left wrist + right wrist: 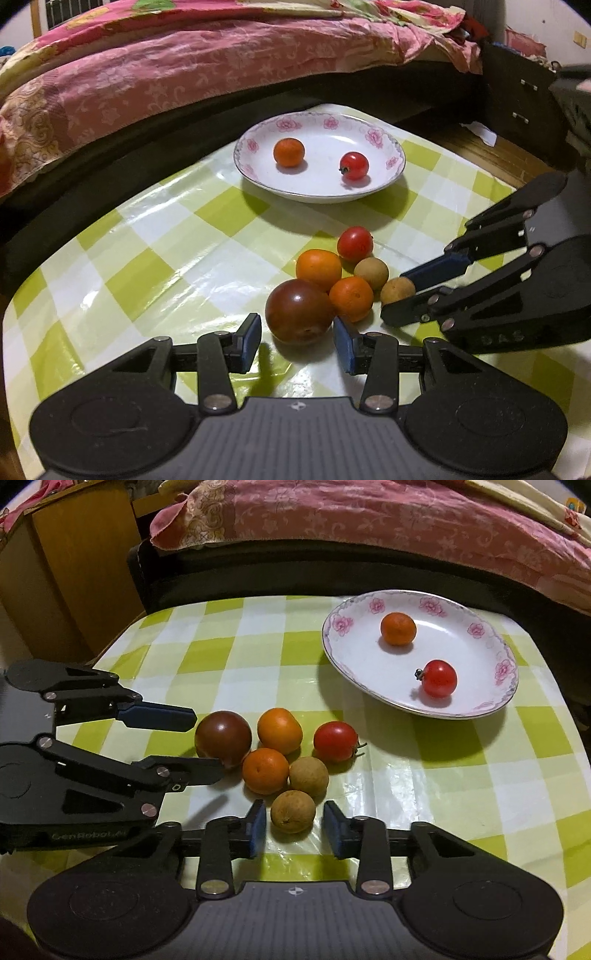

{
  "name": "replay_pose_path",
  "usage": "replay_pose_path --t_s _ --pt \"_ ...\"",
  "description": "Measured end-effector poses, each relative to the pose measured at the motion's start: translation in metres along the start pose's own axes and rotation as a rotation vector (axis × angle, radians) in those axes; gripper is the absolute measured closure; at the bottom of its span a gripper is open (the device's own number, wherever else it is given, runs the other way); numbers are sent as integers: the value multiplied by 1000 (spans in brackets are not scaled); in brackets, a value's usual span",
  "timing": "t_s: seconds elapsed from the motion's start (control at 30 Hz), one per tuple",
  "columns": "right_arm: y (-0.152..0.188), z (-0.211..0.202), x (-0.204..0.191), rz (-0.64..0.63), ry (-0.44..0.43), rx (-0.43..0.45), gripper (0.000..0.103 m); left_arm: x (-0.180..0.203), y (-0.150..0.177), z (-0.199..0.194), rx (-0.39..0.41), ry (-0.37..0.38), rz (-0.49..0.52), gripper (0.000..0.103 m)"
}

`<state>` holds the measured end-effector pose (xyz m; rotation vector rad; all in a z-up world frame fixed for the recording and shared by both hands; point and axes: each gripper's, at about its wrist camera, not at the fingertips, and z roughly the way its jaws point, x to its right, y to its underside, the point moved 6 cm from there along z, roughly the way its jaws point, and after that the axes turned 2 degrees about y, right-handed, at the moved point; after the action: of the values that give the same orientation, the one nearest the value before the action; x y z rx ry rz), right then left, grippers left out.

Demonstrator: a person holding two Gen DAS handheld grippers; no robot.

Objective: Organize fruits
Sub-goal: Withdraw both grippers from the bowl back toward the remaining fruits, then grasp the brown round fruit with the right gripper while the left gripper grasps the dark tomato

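Two fruits on plate [391, 162]; six beside plate. Left gripper [297, 341], right gripper [294, 825]: jaws apart, empty.

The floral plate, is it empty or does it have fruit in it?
Not empty: the floral plate holds one small orange and one cherry tomato.

Six fruits cluster near the floral plate [506, 686]: dark tomato [223, 738], red tomato [335, 741], two oranges [279, 730], two longans [293, 811]; the plate holds an orange [398, 628] and a tomato [439, 678].
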<state>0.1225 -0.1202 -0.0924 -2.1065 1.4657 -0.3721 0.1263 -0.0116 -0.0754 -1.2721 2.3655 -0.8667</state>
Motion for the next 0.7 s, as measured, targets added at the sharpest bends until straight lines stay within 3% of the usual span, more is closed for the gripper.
replay_pose_path --t_s 0.7 --pt "2 -3 16 23 -27 -33 80 -1 -14 27 -12 27 -11 50"
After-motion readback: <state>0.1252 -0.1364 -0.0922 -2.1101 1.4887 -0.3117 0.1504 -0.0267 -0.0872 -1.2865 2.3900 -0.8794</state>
